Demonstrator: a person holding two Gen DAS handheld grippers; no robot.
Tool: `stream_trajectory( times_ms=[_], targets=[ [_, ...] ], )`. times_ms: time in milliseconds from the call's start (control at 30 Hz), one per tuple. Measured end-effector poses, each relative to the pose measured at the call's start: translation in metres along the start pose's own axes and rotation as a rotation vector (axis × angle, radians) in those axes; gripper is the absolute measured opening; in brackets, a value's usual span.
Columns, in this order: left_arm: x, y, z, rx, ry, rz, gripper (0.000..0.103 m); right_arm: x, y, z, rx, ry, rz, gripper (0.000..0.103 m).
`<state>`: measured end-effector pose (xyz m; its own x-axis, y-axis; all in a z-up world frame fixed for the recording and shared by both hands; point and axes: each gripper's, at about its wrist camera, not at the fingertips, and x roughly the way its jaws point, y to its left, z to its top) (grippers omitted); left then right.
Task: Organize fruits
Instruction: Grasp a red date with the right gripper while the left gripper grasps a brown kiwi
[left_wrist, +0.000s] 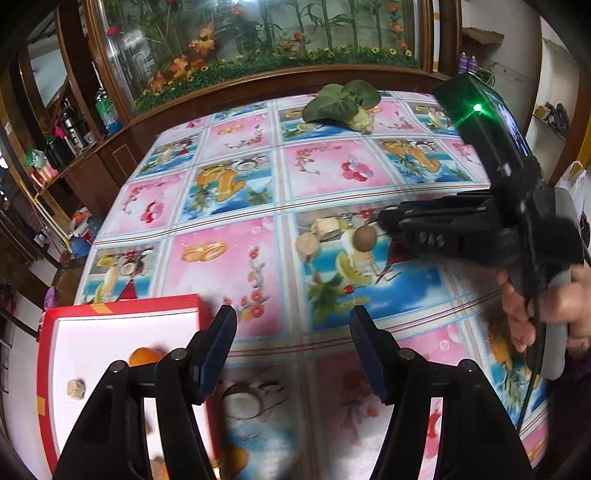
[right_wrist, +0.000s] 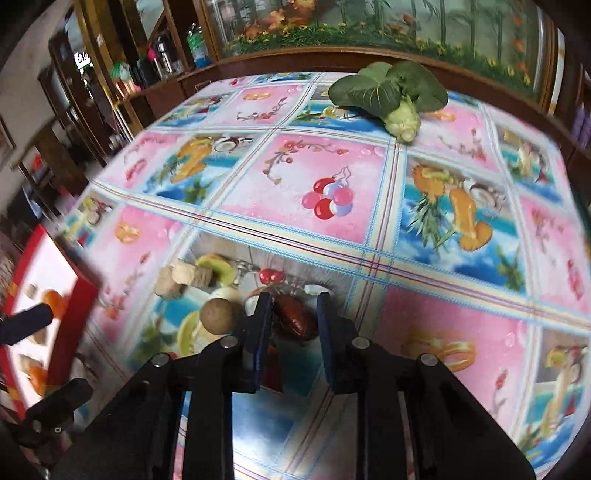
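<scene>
The right gripper (right_wrist: 291, 314) is low over the counter (right_wrist: 406, 258), its jaws narrowed around a dark red date-like fruit (right_wrist: 295, 319) that lies between the two blue pads; whether the pads already press it cannot be told. Just left of the left jaw sits a round brown fruit (right_wrist: 218, 315), and beyond that, further left and ahead, two pale cut chunks (right_wrist: 183, 278) lie side by side, touching. Far ahead of the jaws, near the counter's back edge, rests a leafy green vegetable (right_wrist: 388, 96).

The left gripper (left_wrist: 293, 325) hangs above the patterned cloth with its jaws wide and nothing between them. Left of its left jaw lies a red-rimmed white box (left_wrist: 122, 325), holding an orange fruit (left_wrist: 142, 356) partly hidden by the jaw and a small pale chunk (left_wrist: 76, 388). Ahead and right of these jaws, the round brown fruit (left_wrist: 365, 238) and pale chunks (left_wrist: 317, 236) lie just beside the other gripper's tips, and a person's hand (left_wrist: 535, 306) grips its handle.
</scene>
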<state>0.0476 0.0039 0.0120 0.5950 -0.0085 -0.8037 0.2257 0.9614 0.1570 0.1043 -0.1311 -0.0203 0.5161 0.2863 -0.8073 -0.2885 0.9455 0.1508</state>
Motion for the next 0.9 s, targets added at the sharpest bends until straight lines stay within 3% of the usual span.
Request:
stream_trajectory(
  times_ms=[67, 333, 533, 733, 800, 900],
  targets=[
    [0.005, -0.006, 0.005, 0.001, 0.008, -0.012, 0.064, -0.002, -0.009, 0.001, 0.036, 0.002, -0.020, 0.026],
    [0.039, -0.036, 0.033, -0.020, 0.017, -0.036, 0.063, -0.035, -0.087, 0.005, 0.352, -0.064, 0.107, 0.026],
    [0.063, -0.045, 0.043, -0.058, 0.027, -0.024, 0.062, -0.038, -0.088, 0.005, 0.395, -0.074, 0.147, 0.026],
    [0.076, -0.045, 0.044, -0.084, 0.029, -0.068, 0.037, -0.036, -0.084, 0.004, 0.400, -0.075, 0.162, 0.026],
    [0.076, -0.046, 0.044, -0.082, 0.022, -0.098, 0.022, -0.037, -0.084, 0.005, 0.400, -0.081, 0.159, 0.026],
    [0.074, -0.049, 0.043, -0.068, 0.015, -0.090, 0.022, -0.039, -0.083, 0.005, 0.406, -0.087, 0.171, 0.026]
  ],
)
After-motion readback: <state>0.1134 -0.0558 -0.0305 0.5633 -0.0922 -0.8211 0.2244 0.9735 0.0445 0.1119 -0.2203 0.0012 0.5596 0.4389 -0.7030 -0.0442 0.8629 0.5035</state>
